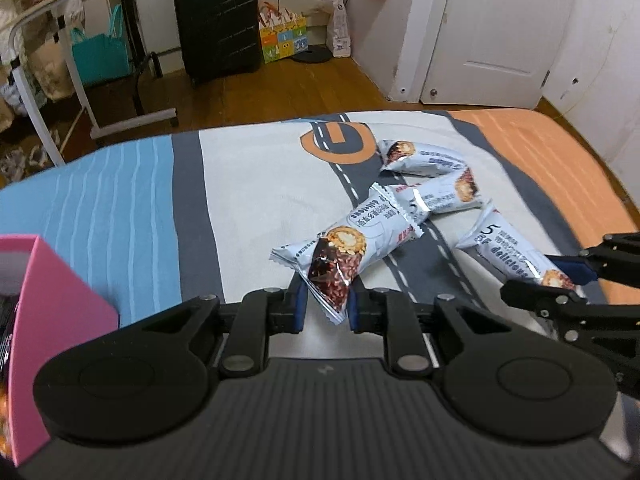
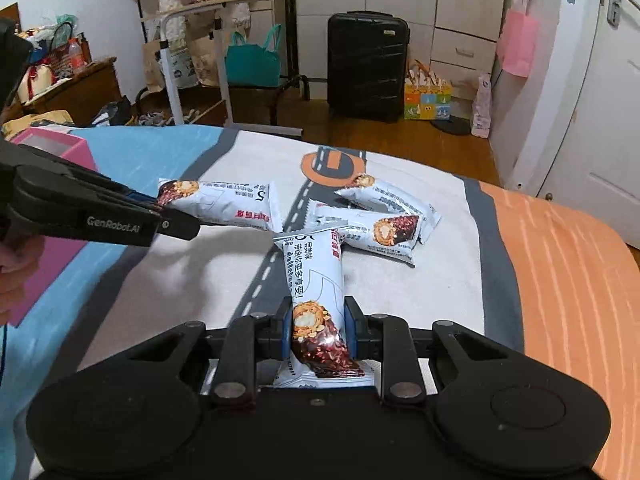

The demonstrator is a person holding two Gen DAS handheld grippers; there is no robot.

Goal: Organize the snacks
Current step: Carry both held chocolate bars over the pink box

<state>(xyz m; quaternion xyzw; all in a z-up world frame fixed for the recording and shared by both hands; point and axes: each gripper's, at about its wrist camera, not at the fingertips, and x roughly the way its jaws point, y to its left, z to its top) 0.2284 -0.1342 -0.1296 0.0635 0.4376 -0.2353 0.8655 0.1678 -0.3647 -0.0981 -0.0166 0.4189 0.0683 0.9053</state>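
Observation:
Several white snack bars in wrappers lie on the bed. My left gripper (image 1: 326, 300) is shut on the dark end of one snack bar (image 1: 340, 248); in the right wrist view that gripper (image 2: 160, 204) holds the same bar (image 2: 224, 204) at the left. My right gripper (image 2: 318, 330) is shut on another snack bar (image 2: 314, 280); in the left wrist view it (image 1: 576, 276) grips that bar (image 1: 508, 252) at the right. Two more bars (image 2: 384, 220) lie crossed on the sheet. A pink box (image 1: 48, 312) sits at the left, also seen in the right wrist view (image 2: 60, 152).
The bed sheet (image 1: 260, 184) has blue, grey, white and orange bands. Beyond the bed are a black suitcase (image 1: 218, 20), a white rolling table frame (image 1: 52, 76), a teal bag (image 2: 252, 60) and a white door (image 1: 504, 28).

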